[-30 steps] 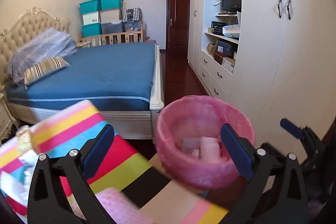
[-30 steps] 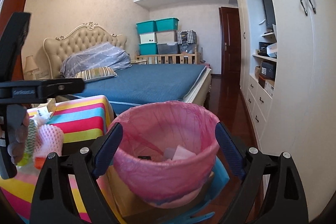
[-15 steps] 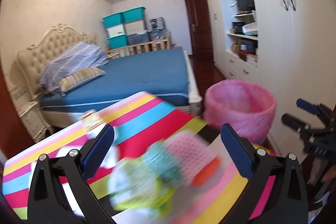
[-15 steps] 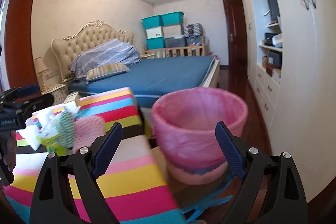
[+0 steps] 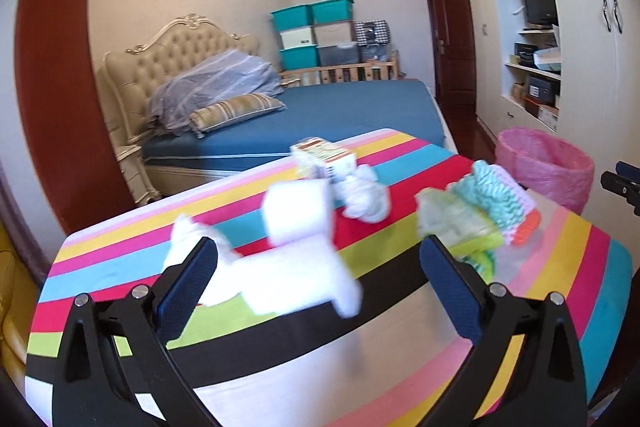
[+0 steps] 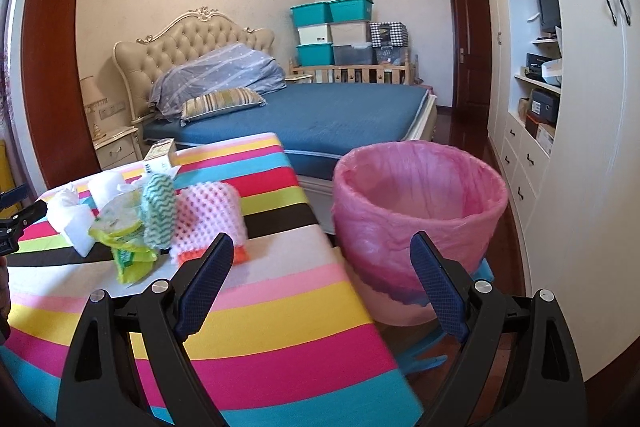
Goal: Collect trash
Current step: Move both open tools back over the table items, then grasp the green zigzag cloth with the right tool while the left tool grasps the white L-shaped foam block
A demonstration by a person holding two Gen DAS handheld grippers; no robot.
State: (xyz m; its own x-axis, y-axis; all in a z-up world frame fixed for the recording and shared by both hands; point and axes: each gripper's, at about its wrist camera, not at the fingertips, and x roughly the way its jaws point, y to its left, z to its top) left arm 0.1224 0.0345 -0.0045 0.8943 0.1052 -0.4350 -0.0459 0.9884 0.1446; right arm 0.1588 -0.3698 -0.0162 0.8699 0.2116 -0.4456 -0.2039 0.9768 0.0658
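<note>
Right now my left gripper [image 5: 318,263] has its jaws spread wide and empty above the striped tablecloth [image 5: 400,347], with a blurred white wad of tissue [image 5: 296,279] lying between and just beyond the fingertips. Past it sit a white roll [image 5: 298,213], a crumpled white scrap [image 5: 366,201] and a small printed carton [image 5: 324,159]; its writing is too smeared to read. My right gripper [image 6: 320,271] is also wide apart, holding nothing, over the cloth's edge. Ahead-left of it lie a pink sponge [image 6: 210,223], a teal zigzag cloth [image 6: 159,211] and a yellow-green wrapper [image 6: 128,251]. Only the right view shows the pink-lined bin [image 6: 418,211] close, just beside the table; in the left view it stands farther off at right.
</note>
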